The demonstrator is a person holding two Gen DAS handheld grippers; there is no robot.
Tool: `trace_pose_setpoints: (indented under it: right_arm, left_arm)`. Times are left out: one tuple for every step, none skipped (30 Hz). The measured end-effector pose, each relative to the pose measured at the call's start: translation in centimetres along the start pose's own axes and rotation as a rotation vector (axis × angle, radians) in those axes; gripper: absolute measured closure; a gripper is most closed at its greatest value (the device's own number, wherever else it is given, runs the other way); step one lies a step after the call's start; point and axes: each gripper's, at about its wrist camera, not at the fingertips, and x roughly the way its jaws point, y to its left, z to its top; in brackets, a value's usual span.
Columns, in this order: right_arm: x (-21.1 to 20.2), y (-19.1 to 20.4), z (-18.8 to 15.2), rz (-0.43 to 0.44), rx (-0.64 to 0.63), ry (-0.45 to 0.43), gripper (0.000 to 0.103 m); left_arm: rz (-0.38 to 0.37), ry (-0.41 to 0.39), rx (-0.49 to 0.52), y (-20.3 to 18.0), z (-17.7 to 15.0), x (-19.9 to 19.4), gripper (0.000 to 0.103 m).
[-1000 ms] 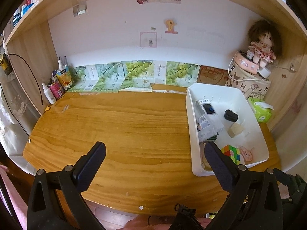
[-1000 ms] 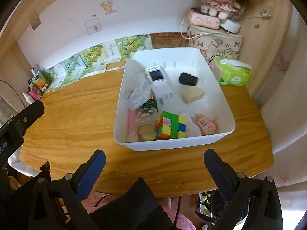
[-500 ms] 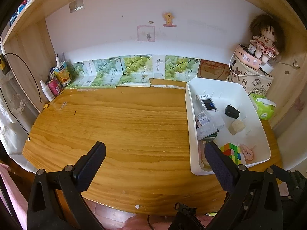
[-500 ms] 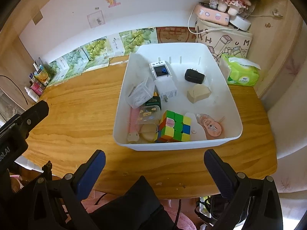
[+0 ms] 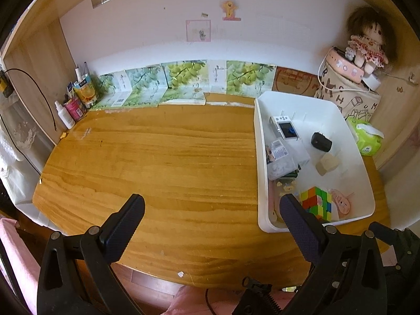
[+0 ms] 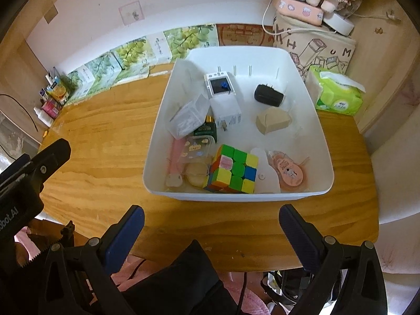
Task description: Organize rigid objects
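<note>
Wooden desk [image 5: 162, 162] beneath a shelf: bottles [image 5: 76, 102] at 10 o'clock, bare board at centre, white bin [image 6: 319, 141] at 3 o'clock holding puzzle cube [image 6: 233, 169], black charger [image 6: 268, 95] and small boxes. Left gripper [image 5: 211, 218] and right gripper [image 6: 211, 225] hover with jaws wide, empty. Scene fits either finished sorting or unloading ahead; tissue pack [image 6: 338, 95] crowds the bin.

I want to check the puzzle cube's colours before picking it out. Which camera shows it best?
The right wrist view: the puzzle cube sits near the middle of the frame in the white bin, its top and one side showing. In the left wrist view the cube is small, near the right edge, partly behind the left gripper's finger.
</note>
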Motion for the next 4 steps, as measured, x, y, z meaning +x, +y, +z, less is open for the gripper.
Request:
trace_pose_setpoints:
  right_arm:
    - [0.21, -0.12, -0.09, 0.002, -0.004, 0.01, 0.0]
    - [0.28, -0.22, -0.12, 0.004, -0.007, 0.015, 0.0]
    - [0.27, -0.37, -0.19, 0.004, -0.011, 0.016, 0.0]
    - [0.2, -0.54, -0.22, 0.003, -0.012, 0.015, 0.0]
  left_arm:
    - [0.001, 0.005, -0.003, -0.15, -0.06, 0.07, 0.001]
    - [0.002, 0.008, -0.006, -0.29, -0.04, 0.16, 0.001]
    - [0.0, 0.009, -0.008, -0.44, -0.03, 0.18, 0.001]
    - [-0.001, 0.007, -0.005, -0.68, -0.02, 0.15, 0.001]
